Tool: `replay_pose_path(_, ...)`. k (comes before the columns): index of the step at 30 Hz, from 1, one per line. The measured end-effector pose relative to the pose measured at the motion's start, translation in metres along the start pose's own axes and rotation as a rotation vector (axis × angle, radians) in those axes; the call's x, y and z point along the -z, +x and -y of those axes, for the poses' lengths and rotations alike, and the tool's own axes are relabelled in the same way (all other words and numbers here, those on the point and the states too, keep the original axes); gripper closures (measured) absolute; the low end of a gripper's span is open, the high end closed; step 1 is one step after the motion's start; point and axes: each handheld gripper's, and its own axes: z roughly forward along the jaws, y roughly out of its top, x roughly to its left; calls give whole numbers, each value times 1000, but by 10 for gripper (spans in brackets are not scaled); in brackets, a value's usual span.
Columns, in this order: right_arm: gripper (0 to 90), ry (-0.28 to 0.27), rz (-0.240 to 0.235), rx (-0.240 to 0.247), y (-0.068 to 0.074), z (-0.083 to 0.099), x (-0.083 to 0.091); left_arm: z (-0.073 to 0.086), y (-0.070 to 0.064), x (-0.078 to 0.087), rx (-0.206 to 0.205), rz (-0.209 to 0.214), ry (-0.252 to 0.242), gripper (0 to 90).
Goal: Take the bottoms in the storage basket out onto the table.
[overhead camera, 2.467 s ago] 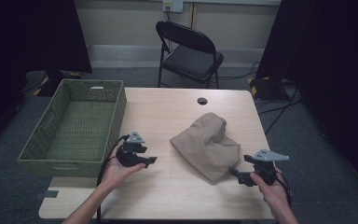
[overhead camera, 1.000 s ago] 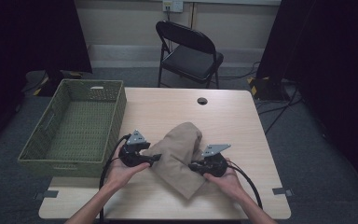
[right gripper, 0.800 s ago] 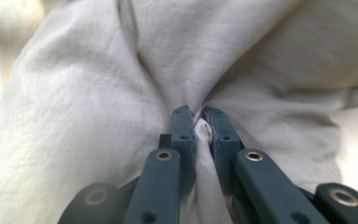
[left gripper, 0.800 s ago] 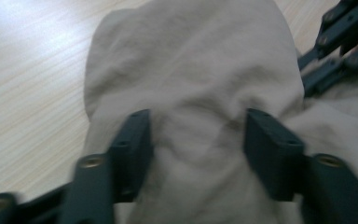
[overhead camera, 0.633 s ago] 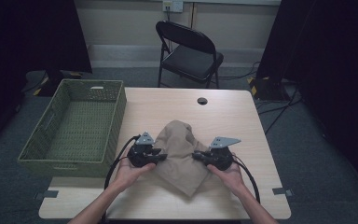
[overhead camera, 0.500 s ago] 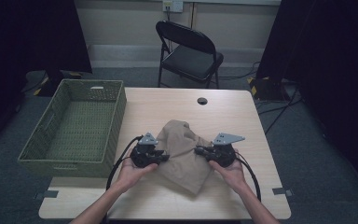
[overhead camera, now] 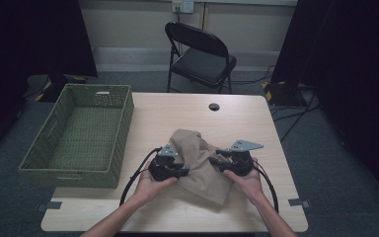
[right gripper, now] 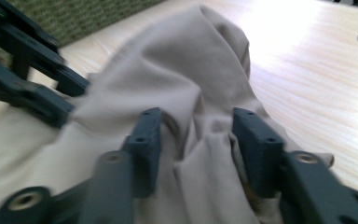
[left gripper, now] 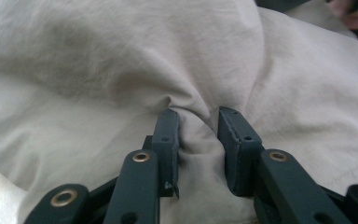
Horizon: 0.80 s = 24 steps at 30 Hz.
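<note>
A crumpled beige cloth (overhead camera: 197, 160) lies in a heap on the near middle of the wooden table (overhead camera: 177, 113). My left gripper (overhead camera: 181, 170) presses into its left side. In the left gripper view the jaws (left gripper: 198, 135) pinch a raised fold of the cloth (left gripper: 121, 70) between them. My right gripper (overhead camera: 216, 160) meets the cloth from the right. Its jaws (right gripper: 198, 135) stand wider apart, with bunched cloth (right gripper: 186, 60) lying between them. The left gripper (right gripper: 28, 88) shows at the upper left of the right gripper view.
A green woven basket (overhead camera: 123, 118) stands empty on the table's left part. A round cable hole (overhead camera: 214, 106) sits near the far edge. Beyond the table stands a black folding chair (overhead camera: 202, 54). Cables trail from both grippers toward the front edge.
Both grippers have come together onto the cloth: the right one moved in from the table's right side and bunched the cloth leftward, and the left one moved right into it.
</note>
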Motion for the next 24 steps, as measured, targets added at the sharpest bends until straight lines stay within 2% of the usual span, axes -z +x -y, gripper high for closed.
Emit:
replay_pose_path(1,485,-10,8,-1,2,-1,5,-1,1,-2,4,-7,3,688)
replay_pose_path(2,439,-25,-5,0,7,-2,16,-2,3,-4,0,-14,12,687)
replay_pose_path(3,439,-25,-5,0,7,-2,16,-2,5,-6,-1,-19,20,687)
replay_pose_path(5,378,-16,-16,28,19,0,29,-1,9,-12,8,-26,35,682)
replay_pose_path(6,378,-16,-16,28,19,0,29,-1,9,-12,8,-26,35,682)
replay_pose_path(7,362,-6,-63,30,24,4,36,0,10,-16,3,-36,49,681)
replay_pose_path(9,352,2,-79,34,26,7,37,0,10,-17,-1,-43,55,681)
replay_pose_path(12,306,43,-115,56,34,21,37,0,11,-23,0,-46,63,681)
replay_pose_path(13,266,50,-139,58,37,26,35,0,11,-24,-10,-50,68,681)
replay_pose_path(15,254,50,-148,65,40,25,34,1,12,-24,-29,-65,77,681)
replay_pose_path(16,246,42,-165,69,42,24,34,1,13,-24,-14,-68,69,681)
replay_pose_path(19,220,33,-193,86,48,23,33,3,19,-21,-6,-87,71,681)
replay_pose_path(24,180,103,-242,136,57,30,20,7,33,-15,36,-100,46,683)
